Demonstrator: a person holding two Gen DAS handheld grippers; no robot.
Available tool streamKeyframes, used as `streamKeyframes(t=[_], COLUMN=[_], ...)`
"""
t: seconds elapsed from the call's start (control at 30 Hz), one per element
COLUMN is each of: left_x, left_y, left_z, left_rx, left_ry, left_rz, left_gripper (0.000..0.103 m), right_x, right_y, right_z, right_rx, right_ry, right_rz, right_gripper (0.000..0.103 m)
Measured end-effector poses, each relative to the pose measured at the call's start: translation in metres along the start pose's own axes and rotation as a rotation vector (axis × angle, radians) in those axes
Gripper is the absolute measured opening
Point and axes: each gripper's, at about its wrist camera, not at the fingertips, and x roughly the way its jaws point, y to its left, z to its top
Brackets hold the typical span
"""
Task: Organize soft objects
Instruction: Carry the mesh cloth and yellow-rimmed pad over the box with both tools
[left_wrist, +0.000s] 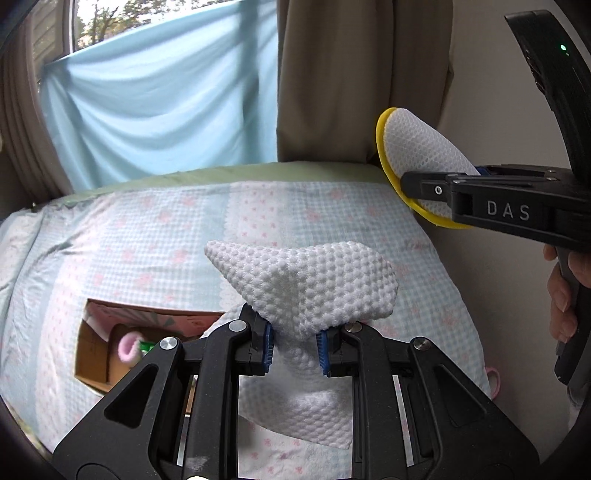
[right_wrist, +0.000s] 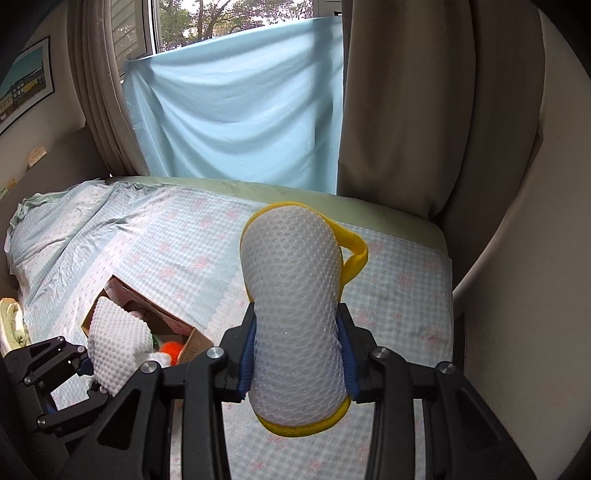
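My left gripper (left_wrist: 295, 349) is shut on a white bumpy cloth (left_wrist: 310, 288), held above the bed; the cloth also shows in the right wrist view (right_wrist: 118, 332) over the box. My right gripper (right_wrist: 297, 360) is shut on a yellow-rimmed white mesh sponge (right_wrist: 295, 306) with a yellow loop, held above the bed's right part. It also shows in the left wrist view (left_wrist: 424, 162), up to the right. An open cardboard box (left_wrist: 96, 354) lies on the bed at lower left, holding a pink fluffy item (left_wrist: 127, 347) and an orange item (right_wrist: 171, 349).
The bed has a pale blue checked cover (right_wrist: 184, 240) with pink flowers. A light blue sheet (right_wrist: 240, 110) hangs over the window behind it, with beige curtains (right_wrist: 406, 110) at the sides. A wall (left_wrist: 498, 110) is close on the right.
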Motion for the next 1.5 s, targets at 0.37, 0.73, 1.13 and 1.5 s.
streamKeyframes(t=[0.37,0.73,1.13,1.5], left_x=[-0.06,-0.039,0.055,0.144], left_y=[0.132,0.263,0.339,0.348], left_z=[-0.007,-0.035,-0.064,-0.093], left_rx=[-0.123,-0.159,-0.063,-0.043], left_ry=[0.019,0.128,0.314,0.501], left_rz=[0.111,0.118,0.063,0.011], left_gripper=[0.016,0.016,0.016,0.016], right_x=[-0.033,0.007,0.11,0.187], right_y=[0.124,0.247,0.313,0.311], right_z=[0.003,0.001,-0.018,-0.06], right_rx=[-0.023,-0.001,0.118,0.18], right_ry=[-0.01,0.081,0.268,0.445], right_rz=[0.12,0.165,0.121,0.093], right_gripper=[0.035,0.035,0.035,0.038])
